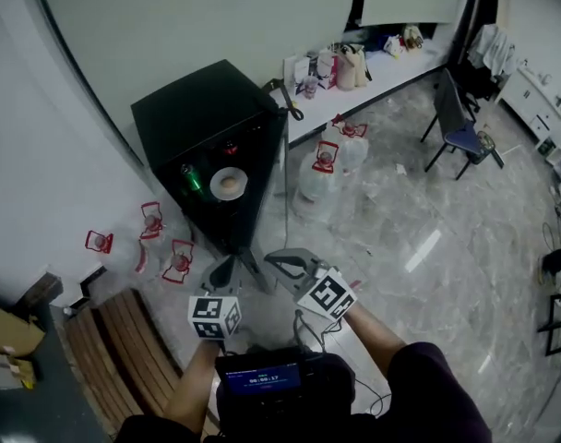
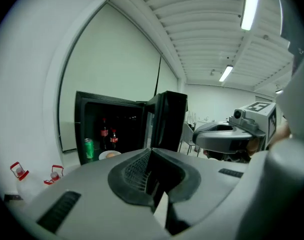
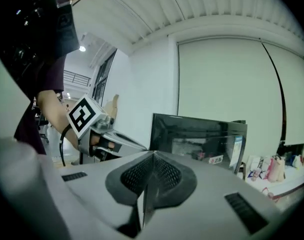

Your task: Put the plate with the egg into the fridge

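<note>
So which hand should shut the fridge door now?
Right, probably. The right gripper sits on the outer side of the open door, ready to push it. The left gripper faces the fridge opening, where the plate already rests.

Fridge (image 1: 205, 111) glossy black; floor (image 1: 419, 197) polished, perhaps marble.

grey marble floor (image 1: 428, 201), white wall (image 1: 170, 26), blue chair (image 1: 467, 138), ceiling strip lights (image 2: 250, 9)

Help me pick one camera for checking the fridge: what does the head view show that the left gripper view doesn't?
Head view only: the chair and the wooden bench. Left gripper view only: the ceiling lights. Both: the open fridge with the plate with the egg and a green can inside, plus the right gripper.
</note>
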Demonstrator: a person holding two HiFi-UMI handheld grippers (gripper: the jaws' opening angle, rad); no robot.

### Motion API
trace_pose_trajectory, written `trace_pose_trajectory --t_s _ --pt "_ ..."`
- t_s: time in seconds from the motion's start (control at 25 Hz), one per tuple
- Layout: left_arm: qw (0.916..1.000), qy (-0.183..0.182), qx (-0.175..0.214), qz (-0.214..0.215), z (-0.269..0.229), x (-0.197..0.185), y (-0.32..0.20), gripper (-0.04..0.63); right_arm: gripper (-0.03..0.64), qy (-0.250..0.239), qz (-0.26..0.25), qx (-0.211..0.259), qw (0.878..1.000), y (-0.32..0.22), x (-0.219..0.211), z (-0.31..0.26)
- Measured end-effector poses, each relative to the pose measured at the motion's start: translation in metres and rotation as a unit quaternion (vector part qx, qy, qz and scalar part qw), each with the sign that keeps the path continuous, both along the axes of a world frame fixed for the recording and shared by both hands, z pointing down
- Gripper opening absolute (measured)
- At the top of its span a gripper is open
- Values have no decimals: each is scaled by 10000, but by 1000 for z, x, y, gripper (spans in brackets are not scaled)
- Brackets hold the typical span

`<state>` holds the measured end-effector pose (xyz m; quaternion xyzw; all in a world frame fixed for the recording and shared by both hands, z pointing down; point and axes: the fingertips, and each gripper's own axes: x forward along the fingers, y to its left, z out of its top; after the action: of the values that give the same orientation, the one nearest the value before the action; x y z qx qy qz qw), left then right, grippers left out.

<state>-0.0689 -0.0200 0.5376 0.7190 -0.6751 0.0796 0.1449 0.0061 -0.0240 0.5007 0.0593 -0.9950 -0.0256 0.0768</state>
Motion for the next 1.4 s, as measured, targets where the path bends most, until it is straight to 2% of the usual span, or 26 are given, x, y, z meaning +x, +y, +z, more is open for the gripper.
trace_pose_trajectory --t_s 0.2,0.56,0.92,1.4 --pt "9989 1 143 -442 -10 -39 13 9 8 -211 -92 116 9997 -4 -40 -12" --pt "9984 -7 414 -381 -37 -61 -2 9 8 -410 163 47 9990 -15 -71 -29" --pt "9983 -1 529 -249 -50 -60 -24 9 8 -729 469 -48 9962 -36 -82 -58" --pt "9986 17 501 -151 -49 -50 -37 9 8 -560 578 -122 9967 -44 -75 -55"
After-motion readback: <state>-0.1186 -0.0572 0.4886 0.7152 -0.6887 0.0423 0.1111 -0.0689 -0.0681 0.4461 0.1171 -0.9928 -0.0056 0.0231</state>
